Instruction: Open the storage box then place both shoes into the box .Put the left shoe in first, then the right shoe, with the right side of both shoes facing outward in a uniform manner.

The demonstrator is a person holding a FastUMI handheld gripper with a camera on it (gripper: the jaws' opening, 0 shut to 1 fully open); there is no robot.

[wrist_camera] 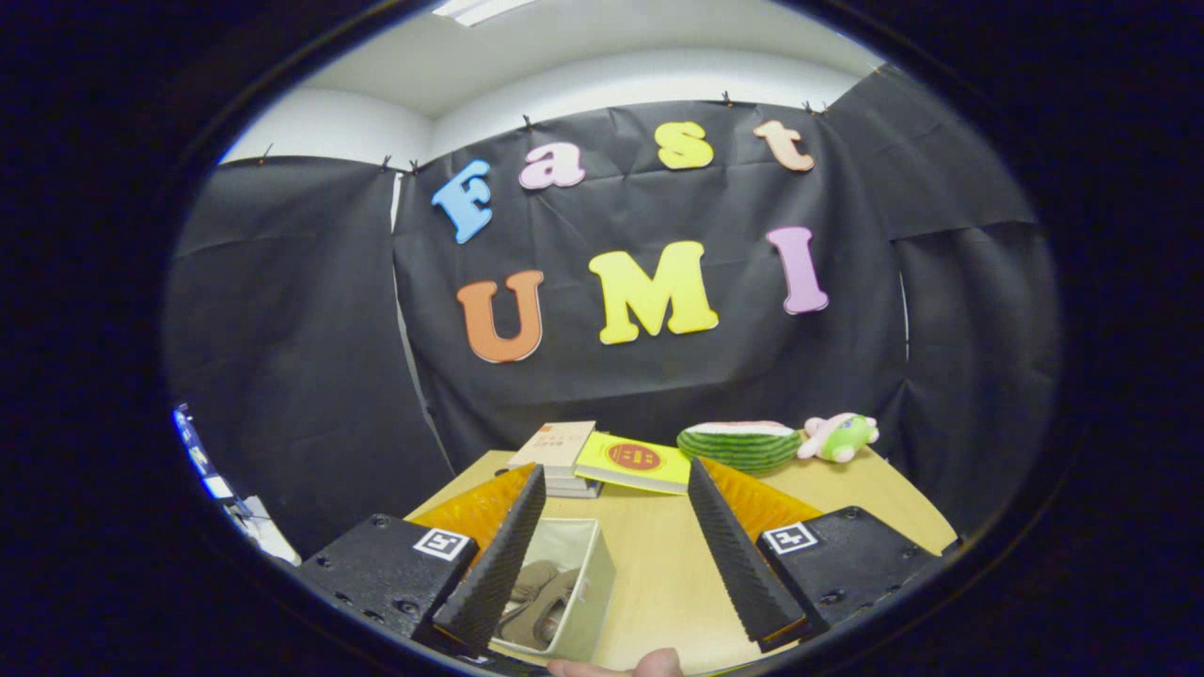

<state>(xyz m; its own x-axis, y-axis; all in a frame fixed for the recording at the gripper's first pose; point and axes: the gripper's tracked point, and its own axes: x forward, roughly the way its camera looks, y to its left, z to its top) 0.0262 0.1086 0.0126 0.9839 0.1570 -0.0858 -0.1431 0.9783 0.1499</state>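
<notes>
A stack of books [557,458] is located at the far edge of the tabletop [658,564]. A yellow book [635,463] lies just beside it. A watermelon-patterned cushion [740,445] and a plush toy [839,436] are positioned further along.

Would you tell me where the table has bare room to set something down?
Bare tabletop runs between the open gripper fingers, from the storage box holding shoes toward the books. The far edge is crowded: books, watermelon toy, plush.
</notes>
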